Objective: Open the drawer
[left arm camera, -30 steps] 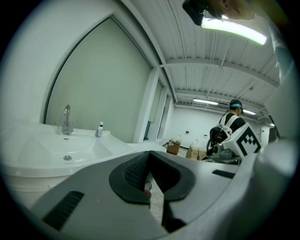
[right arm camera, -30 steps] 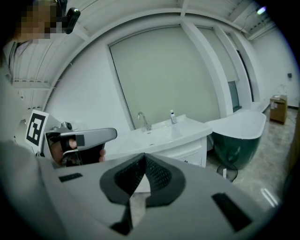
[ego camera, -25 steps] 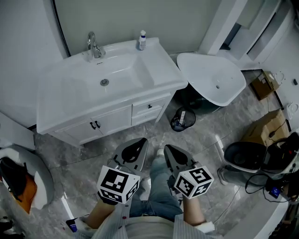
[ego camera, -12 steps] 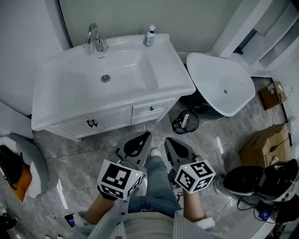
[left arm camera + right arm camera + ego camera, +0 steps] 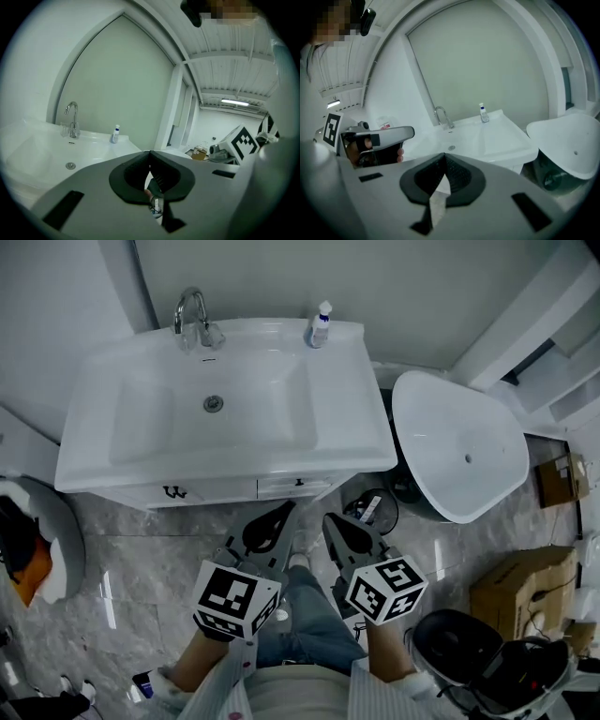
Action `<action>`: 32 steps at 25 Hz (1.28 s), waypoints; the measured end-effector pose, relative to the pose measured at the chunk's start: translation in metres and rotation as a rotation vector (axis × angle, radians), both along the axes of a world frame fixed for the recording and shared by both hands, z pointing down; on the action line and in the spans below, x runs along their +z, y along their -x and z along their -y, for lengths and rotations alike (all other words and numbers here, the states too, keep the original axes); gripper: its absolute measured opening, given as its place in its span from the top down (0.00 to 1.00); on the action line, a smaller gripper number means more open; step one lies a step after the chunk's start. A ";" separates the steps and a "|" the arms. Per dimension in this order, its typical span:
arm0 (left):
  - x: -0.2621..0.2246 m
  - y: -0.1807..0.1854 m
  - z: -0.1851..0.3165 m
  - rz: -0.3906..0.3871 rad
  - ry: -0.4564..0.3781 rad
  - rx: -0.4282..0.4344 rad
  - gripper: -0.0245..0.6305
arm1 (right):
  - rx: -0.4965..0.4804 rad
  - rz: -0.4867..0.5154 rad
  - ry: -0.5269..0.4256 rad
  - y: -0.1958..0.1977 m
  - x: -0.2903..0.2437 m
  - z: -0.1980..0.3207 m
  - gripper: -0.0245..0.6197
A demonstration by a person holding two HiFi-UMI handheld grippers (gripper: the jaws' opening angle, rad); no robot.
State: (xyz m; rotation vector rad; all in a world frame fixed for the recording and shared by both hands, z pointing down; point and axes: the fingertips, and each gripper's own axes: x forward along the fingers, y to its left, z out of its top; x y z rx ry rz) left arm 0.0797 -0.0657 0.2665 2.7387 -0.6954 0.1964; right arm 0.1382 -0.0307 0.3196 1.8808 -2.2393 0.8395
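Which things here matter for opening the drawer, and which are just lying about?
For the job: drawer; left gripper and right gripper, both shut and empty.
Lying about: bottle; waste bin; loose white basin; cardboard box.

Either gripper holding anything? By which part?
Nothing held. Left gripper and right gripper are both shut and empty, short of the drawer.

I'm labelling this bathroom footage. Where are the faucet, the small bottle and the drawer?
faucet [image 5: 210,335]: head view, on its base.
bottle [image 5: 320,332]: head view, on its body.
drawer [image 5: 281,488]: head view, on its front panel, left of the knob.
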 end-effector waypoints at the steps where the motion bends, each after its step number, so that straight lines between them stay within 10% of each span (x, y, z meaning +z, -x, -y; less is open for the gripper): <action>1: -0.001 -0.005 0.004 0.000 0.001 -0.019 0.94 | -0.018 0.002 0.002 -0.006 0.000 0.004 0.95; 17: 0.032 -0.014 0.038 0.022 0.066 -0.329 0.94 | -0.285 0.024 0.073 -0.042 0.032 0.039 0.95; 32: 0.070 -0.020 0.043 0.054 0.106 -0.293 0.94 | -0.264 0.011 0.130 -0.042 0.070 0.051 0.95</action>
